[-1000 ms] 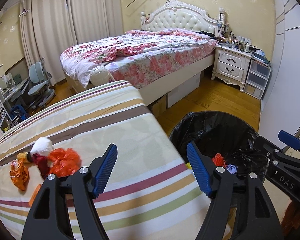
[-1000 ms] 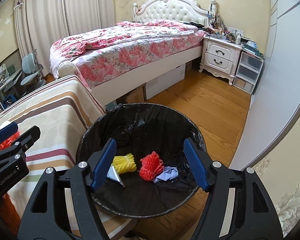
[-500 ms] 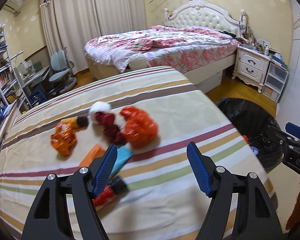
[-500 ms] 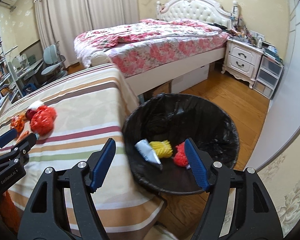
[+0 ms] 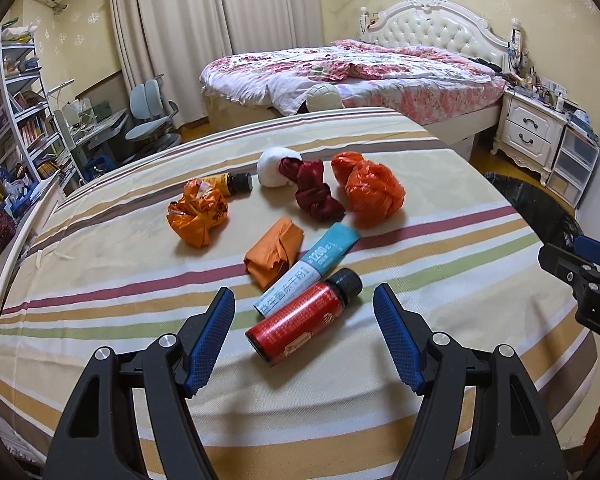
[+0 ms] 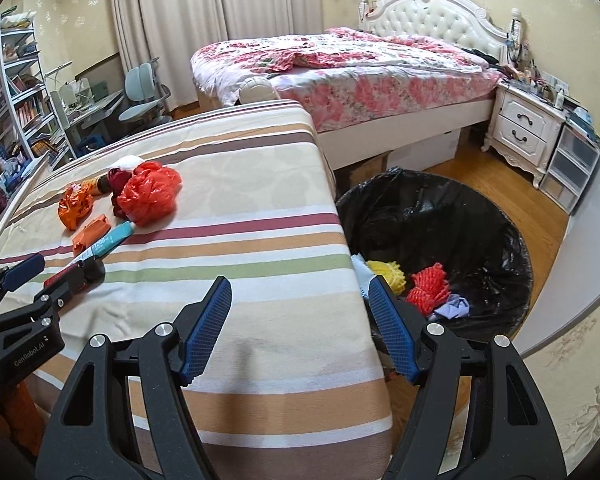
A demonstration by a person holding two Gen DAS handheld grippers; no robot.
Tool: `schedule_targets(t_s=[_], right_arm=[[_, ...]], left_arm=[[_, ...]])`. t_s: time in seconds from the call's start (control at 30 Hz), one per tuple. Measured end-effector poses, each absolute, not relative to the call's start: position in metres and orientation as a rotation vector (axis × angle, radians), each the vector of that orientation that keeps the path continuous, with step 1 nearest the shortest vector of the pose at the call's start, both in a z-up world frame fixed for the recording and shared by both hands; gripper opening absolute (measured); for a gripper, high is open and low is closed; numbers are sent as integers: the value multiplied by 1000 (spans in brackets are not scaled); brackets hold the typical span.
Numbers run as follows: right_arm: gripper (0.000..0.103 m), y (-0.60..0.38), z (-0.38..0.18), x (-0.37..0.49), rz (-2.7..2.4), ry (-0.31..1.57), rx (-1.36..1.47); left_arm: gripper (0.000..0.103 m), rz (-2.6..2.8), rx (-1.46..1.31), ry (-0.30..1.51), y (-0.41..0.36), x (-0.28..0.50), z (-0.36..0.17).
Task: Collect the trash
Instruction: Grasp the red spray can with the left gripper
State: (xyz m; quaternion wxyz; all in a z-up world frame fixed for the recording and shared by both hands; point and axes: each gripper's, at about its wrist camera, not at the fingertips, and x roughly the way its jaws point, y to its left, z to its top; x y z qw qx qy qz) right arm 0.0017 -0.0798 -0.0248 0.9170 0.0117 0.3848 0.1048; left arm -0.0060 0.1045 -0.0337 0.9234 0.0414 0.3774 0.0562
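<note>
Trash lies on the striped table (image 5: 440,292): a red bottle (image 5: 302,318), a teal-and-white tube (image 5: 308,270), an orange folded wrapper (image 5: 274,250), a crumpled orange foil bag (image 5: 198,212), a dark red rag (image 5: 314,192), an orange-red plastic bag (image 5: 370,190), a white ball (image 5: 274,166) and a small yellow bottle (image 5: 230,182). My left gripper (image 5: 304,338) is open, its jaws on either side of the red bottle. My right gripper (image 6: 300,330) is open and empty over the table's right edge beside the black-lined trash bin (image 6: 496,240), which holds yellow and red netting.
A bed (image 5: 364,76) stands behind the table, a white nightstand (image 5: 528,136) and drawers at the right. Shelves, a desk and a chair (image 5: 150,116) fill the left. The bin's rim (image 5: 540,204) shows at the table's right in the left wrist view.
Both grippers have swung left from the bin toward the table. The left one now sits low over the red bottle; the right one has moved from above the bin to the table edge.
</note>
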Motion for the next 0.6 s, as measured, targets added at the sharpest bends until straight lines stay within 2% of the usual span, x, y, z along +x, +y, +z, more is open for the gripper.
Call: schedule_targets(t_s=[0.17,0.4,0.6], right_arm=[[70,-76,-28,2,225,802,22],[70,-74,-29,5,232,806,26],[70,-72,-29,5,243,808,27]], left_arm=[[57,102,90,797,106,-4,-41],[31,75,102,816,105,-5,-45],[27,60,109,805,102,-8,-44]])
